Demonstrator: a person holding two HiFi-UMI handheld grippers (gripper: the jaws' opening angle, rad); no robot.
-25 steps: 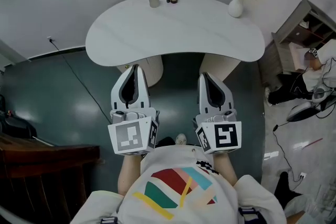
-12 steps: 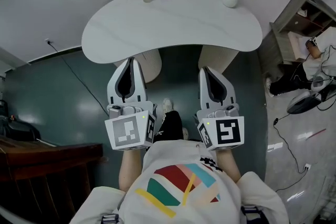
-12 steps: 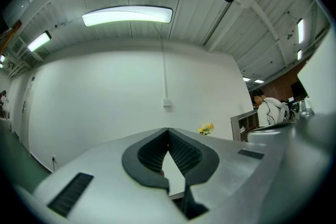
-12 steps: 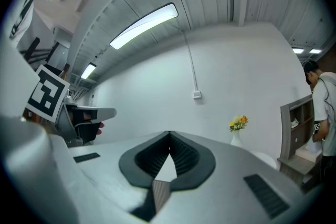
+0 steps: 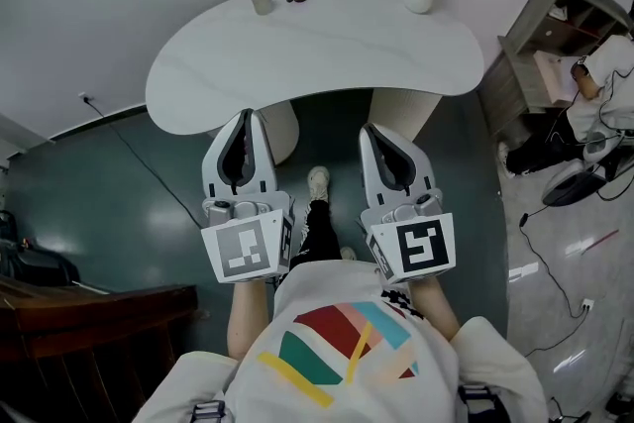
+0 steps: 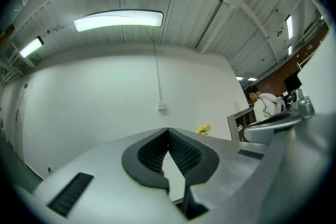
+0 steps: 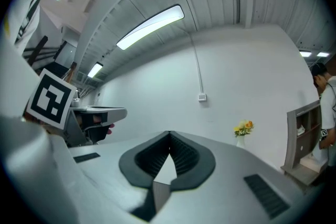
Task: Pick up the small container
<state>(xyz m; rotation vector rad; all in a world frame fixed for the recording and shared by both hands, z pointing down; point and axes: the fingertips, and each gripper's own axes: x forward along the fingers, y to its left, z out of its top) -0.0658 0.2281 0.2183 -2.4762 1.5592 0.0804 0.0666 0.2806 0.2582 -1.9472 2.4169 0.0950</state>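
Small container (image 5: 262, 2) far across table (image 5: 327, 50); left gripper (image 5: 245, 117), right gripper (image 5: 376, 132) level, fingers pressed together.

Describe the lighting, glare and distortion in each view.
Head view: dim and even, fisheye bends the white table, soft sheen on the floor. Left gripper view: bright ceiling light blooms, dark round vignette. Right gripper view: same vignette, tilted light strip.

The room is lit evenly from above by long ceiling tubes (image 6: 118, 20), which are blown out to white in both gripper views. A soft sheen is thrown on the dark floor (image 5: 119, 203). Straight lines are bent by strong fisheye distortion, corners are blacked out, and the close foreground is rendered soft.
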